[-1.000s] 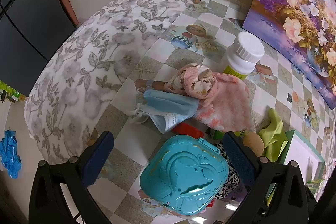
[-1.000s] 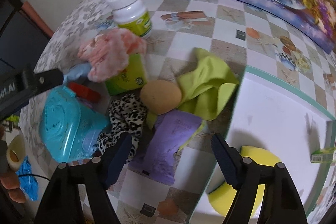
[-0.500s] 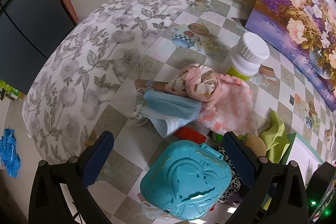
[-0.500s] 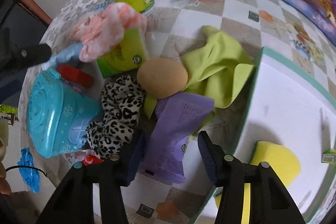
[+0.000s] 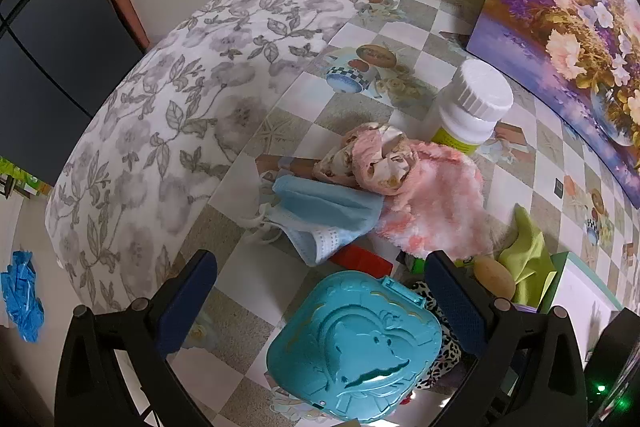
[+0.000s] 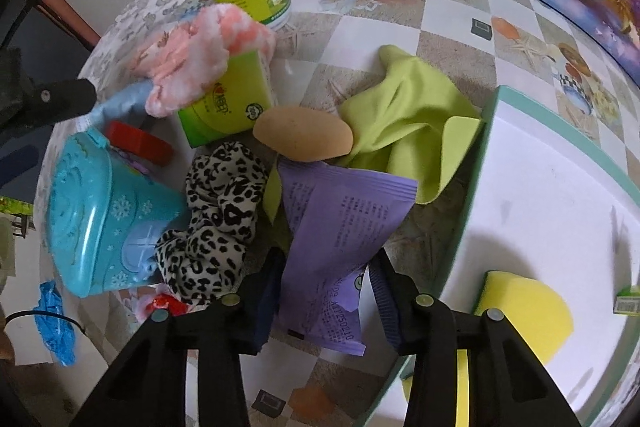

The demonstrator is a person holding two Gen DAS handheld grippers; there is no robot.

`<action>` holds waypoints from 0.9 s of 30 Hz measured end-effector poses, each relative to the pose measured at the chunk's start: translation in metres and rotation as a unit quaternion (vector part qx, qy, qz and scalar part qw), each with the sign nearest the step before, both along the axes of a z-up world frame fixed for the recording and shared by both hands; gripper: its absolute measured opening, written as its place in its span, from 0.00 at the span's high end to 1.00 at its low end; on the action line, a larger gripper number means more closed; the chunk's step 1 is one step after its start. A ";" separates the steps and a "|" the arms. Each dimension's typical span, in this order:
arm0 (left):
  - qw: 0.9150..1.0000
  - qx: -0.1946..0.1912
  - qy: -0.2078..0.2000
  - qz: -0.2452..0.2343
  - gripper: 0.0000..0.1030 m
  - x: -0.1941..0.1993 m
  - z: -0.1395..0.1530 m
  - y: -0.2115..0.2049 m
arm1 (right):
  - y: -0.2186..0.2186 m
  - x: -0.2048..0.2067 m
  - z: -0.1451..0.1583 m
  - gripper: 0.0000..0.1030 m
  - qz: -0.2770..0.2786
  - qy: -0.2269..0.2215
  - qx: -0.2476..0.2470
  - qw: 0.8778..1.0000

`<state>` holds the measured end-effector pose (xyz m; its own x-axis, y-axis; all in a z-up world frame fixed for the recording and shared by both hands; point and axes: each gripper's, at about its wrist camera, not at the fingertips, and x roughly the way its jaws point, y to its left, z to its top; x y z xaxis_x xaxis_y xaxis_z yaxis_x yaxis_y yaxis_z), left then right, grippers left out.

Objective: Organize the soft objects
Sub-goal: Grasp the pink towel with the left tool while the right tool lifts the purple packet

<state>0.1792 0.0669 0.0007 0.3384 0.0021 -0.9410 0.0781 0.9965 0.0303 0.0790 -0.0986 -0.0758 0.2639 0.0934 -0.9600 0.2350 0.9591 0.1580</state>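
My right gripper has its jaws narrowed around a purple soft packet on the table, pads beside its lower part. By it lie a leopard-print scrunchie, a tan sponge and a lime-green cloth. A pink fluffy cloth, a floral scrunchie and a blue face mask lie ahead of my left gripper, which is open and empty above a teal plastic case.
A white tray with a green rim at the right holds a yellow sponge. A white pill bottle, a green box and a red item stand among the pile. A flower painting leans on the wall.
My right gripper has moved forward and down onto the purple packet and its jaws have narrowed around it. My left gripper has hardly moved.
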 end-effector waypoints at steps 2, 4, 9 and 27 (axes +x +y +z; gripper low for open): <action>1.000 -0.002 0.000 0.000 0.00 0.000 0.001 0.000 | -0.007 -0.004 0.005 0.56 -0.005 -0.005 0.004 1.000; 1.000 -0.005 0.001 0.000 0.00 0.000 0.001 -0.001 | -0.011 -0.006 0.014 0.56 -0.007 -0.009 0.006 1.000; 1.000 -0.008 0.000 -0.001 0.00 0.000 0.002 -0.004 | -0.019 -0.010 0.027 0.56 -0.018 -0.012 0.016 1.000; 0.999 -0.027 -0.017 -0.041 0.00 0.004 0.006 -0.052 | -0.084 -0.018 0.083 0.56 -0.099 -0.067 -0.006 0.993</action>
